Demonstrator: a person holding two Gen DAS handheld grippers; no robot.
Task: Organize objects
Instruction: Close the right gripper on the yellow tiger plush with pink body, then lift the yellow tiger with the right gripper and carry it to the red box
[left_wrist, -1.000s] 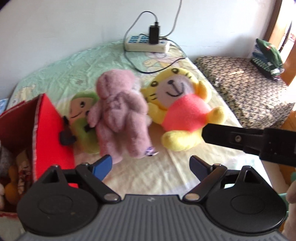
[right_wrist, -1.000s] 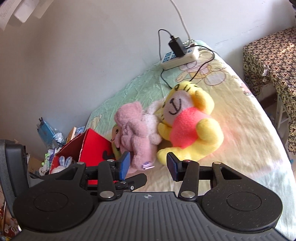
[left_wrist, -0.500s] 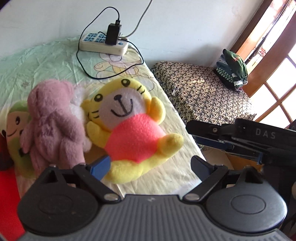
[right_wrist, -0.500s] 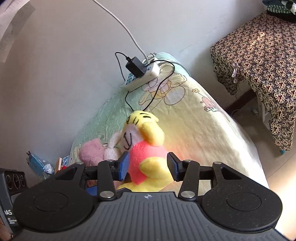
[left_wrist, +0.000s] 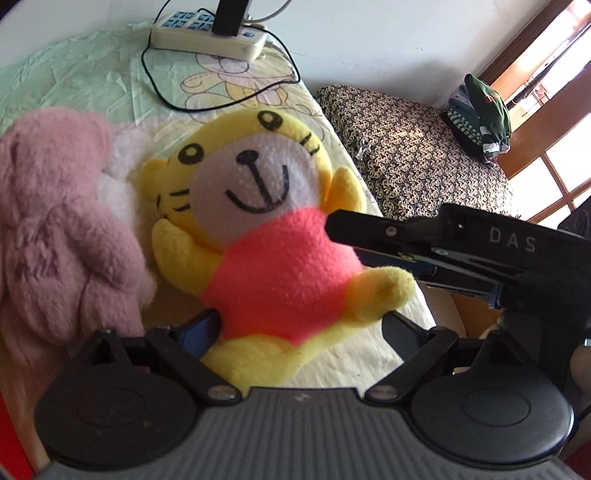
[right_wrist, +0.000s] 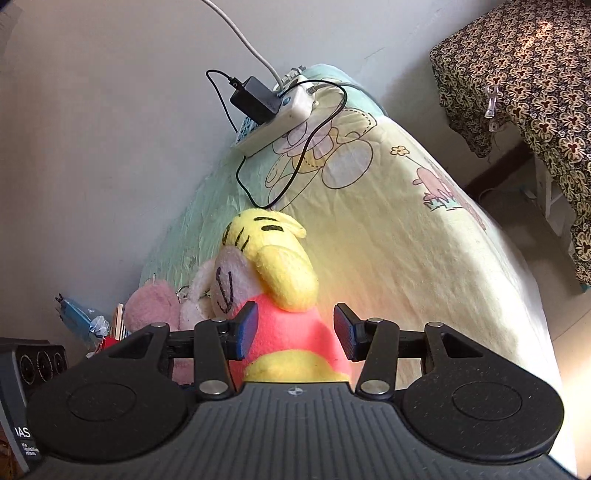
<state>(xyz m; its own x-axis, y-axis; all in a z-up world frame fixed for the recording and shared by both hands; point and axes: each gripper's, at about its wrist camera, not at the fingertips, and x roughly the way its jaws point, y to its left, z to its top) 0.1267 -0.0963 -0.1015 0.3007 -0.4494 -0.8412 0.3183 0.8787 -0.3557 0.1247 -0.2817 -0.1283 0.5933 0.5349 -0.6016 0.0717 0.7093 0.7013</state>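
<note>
Both grippers closing in on yellow tiger plush (left_wrist: 266, 236) near bed's right edge.
Left gripper (left_wrist: 299, 325) jaws just widened, spread around plush legs; right gripper (right_wrist: 293, 332) spread around torso, grip unclear. Pink plush (left_wrist: 59, 221) crowds left; bare sheet (right_wrist: 406, 240) far right.

Bed (left_wrist: 92, 88) is wearing a pale green-and-yellow cartoon-print sheet, running along the wall. Yellow plush tiger (left_wrist: 266, 229) in a pink shirt is lying on its back on the sheet. Pink plush toy (left_wrist: 55, 221) is lying just beside it, touching. White power strip (left_wrist: 207, 38) is sitting near the wall, black cable (left_wrist: 162, 99) looping across the sheet.
</note>
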